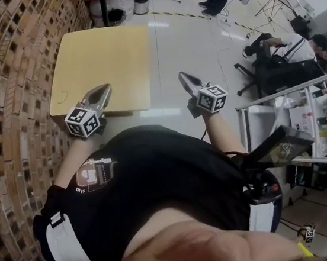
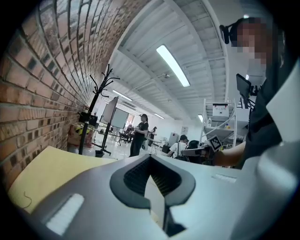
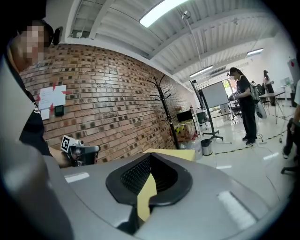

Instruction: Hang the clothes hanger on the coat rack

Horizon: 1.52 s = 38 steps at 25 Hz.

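Observation:
No clothes hanger shows in any view. The black coat rack stands by the brick wall beyond the yellow table, and it also shows in the right gripper view as the coat rack. My left gripper hovers over the table's near edge, jaws together and nothing between them. My right gripper is held over the floor to the right of the table, also shut and empty. Along its own jaws, the left gripper points toward the rack. The right gripper points at the table.
A brick wall runs along the left. A metal shelving unit stands to the right, and a seated person on an office chair is farther off. A standing person, a whiteboard and a bin lie beyond the rack.

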Motion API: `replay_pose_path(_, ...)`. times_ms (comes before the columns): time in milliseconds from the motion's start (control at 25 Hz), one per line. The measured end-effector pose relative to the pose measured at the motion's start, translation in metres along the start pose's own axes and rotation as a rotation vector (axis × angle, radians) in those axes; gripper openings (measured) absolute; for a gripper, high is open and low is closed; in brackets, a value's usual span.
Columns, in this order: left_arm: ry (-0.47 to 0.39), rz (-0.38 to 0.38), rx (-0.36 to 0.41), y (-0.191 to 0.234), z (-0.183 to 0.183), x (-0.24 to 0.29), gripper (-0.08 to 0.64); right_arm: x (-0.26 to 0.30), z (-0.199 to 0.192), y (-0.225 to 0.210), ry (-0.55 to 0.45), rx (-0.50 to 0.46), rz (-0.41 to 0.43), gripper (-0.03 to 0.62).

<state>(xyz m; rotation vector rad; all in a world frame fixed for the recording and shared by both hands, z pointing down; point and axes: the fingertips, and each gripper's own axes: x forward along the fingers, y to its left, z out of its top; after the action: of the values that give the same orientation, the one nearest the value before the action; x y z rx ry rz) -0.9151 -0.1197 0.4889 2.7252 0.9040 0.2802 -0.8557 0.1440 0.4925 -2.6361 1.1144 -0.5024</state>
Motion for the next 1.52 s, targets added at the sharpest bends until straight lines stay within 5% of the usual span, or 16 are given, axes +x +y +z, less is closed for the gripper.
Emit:
replay_pose_path(840, 0.036, -0.229, -0.002, 0.002, 0.017, 0.088, -0.009, -0.018, 0.012, -0.040, -0.042, 0.022, -0.192, 0.014)
replay_pose_path(1280, 0.047, -0.184, 0.012, -0.031, 0.008, 0.152, -0.009, -0.043, 0.027, -0.121, -0.046, 0.013, -0.141, 0.014)
replay_pose_path(1520, 0.006, -0.130, 0.003, -0.085, 0.004, 0.222, -0.009, -0.072, 0.057, -0.184, 0.013, -0.056, -0.084, 0.014)
